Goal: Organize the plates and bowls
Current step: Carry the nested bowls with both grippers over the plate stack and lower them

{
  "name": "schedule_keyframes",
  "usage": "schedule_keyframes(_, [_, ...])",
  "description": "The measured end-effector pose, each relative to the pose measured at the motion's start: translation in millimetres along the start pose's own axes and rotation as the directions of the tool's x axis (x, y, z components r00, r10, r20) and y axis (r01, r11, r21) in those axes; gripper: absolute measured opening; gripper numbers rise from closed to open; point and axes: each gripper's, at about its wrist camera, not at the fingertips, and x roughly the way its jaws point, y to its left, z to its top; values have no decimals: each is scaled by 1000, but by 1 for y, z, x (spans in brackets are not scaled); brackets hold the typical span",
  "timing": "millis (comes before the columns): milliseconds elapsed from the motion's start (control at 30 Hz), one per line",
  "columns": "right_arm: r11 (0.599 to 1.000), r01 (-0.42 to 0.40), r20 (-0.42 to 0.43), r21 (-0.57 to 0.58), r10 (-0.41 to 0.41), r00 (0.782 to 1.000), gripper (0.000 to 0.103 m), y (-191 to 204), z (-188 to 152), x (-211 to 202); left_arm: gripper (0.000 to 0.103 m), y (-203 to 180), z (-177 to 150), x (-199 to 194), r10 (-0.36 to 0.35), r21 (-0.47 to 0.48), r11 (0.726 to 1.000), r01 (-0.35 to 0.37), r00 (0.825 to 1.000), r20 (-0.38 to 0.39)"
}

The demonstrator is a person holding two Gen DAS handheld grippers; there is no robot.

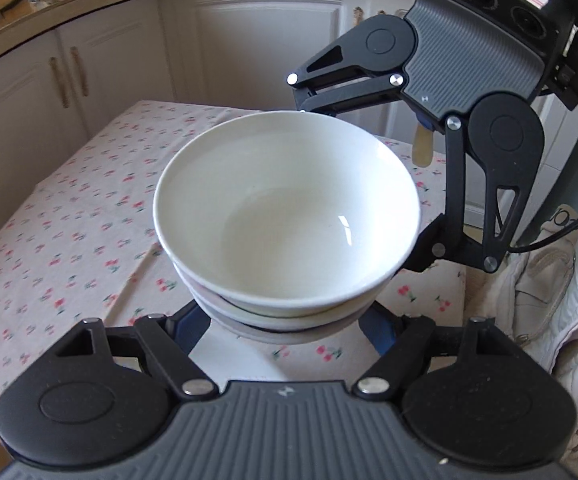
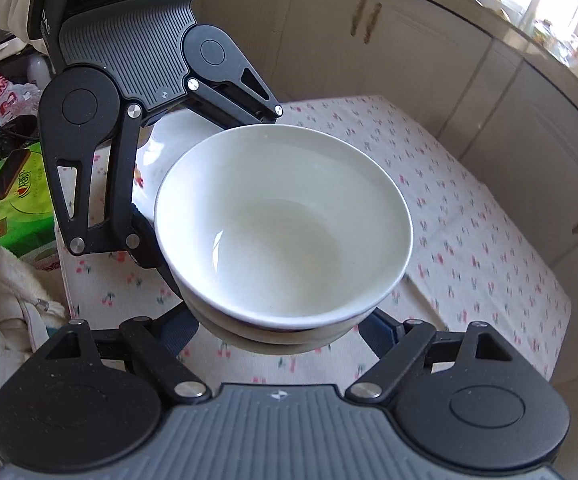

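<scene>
A stack of white bowls (image 1: 285, 216) (image 2: 281, 220) hangs a little above the table, with its top bowl empty. My left gripper (image 1: 285, 328) grips the lower bowls of the stack from the near side in the left wrist view, its blue pads (image 1: 187, 326) against the sides. My right gripper (image 1: 365, 180) clasps the same stack from the far right. In the right wrist view my right gripper (image 2: 279, 330) holds the stack's lower part, and my left gripper (image 2: 215, 188) reaches in from the upper left. The stack's underside is hidden.
The table wears a cherry-print cloth (image 1: 69, 240) (image 2: 469, 240). A white plate (image 2: 157, 148) lies on it behind the left gripper. Cream cabinets (image 1: 249, 48) and a cluttered counter stand beyond. A person's white jacket (image 1: 549, 320) and a green bag (image 2: 17, 208) are beside the table.
</scene>
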Motion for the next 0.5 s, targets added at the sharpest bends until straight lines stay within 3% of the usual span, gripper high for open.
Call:
schedule_keyframes(233, [994, -65, 35, -92, 68, 997, 90, 6, 48, 33, 80, 23, -33, -30, 99, -82, 992, -100, 995, -21])
schedule_keyframes(500, [980, -155, 2, -125, 157, 988, 90, 6, 78, 86, 80, 44, -68, -32, 122, -167, 977, -131, 990, -65])
